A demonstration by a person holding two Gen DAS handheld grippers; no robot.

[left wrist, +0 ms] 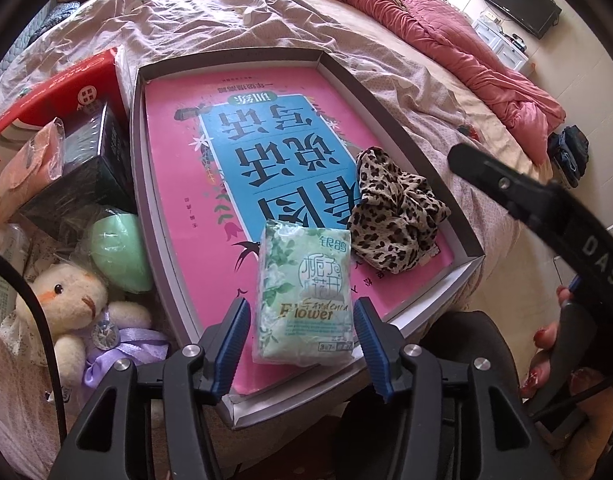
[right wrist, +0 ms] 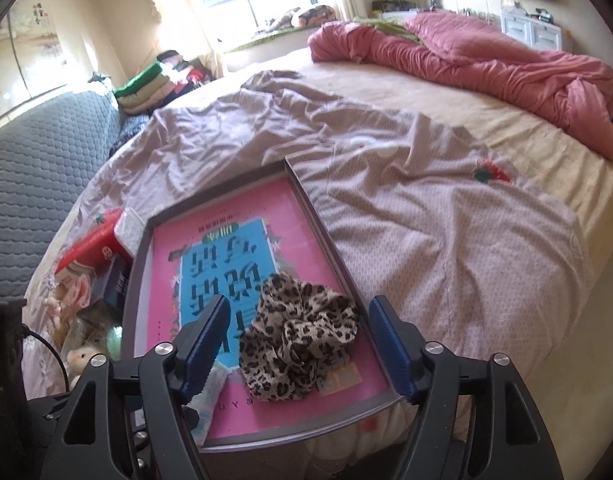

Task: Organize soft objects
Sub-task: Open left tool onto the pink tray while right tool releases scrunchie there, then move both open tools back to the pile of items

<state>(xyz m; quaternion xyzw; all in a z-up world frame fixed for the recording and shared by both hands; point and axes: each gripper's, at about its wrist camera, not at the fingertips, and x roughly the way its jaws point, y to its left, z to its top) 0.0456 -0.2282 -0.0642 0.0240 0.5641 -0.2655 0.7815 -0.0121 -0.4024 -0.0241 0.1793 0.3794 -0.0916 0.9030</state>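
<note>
My left gripper [left wrist: 302, 344] is spread wide, and the tissue pack [left wrist: 304, 296] lies flat between its fingers, touching neither: pale green, glossy wrap, white flowers, "Flower" printed low on its face. My right gripper [right wrist: 298, 346] is spread wide too, with the scrunchie [right wrist: 296, 348] between its fingers (leopard print, tan with dark spots, bunched in ruffles). Both things rest on the pink book [left wrist: 186, 152] inside the shallow tray [left wrist: 464, 240]. A plush bear [left wrist: 72, 300] sits left of my left fingers.
</note>
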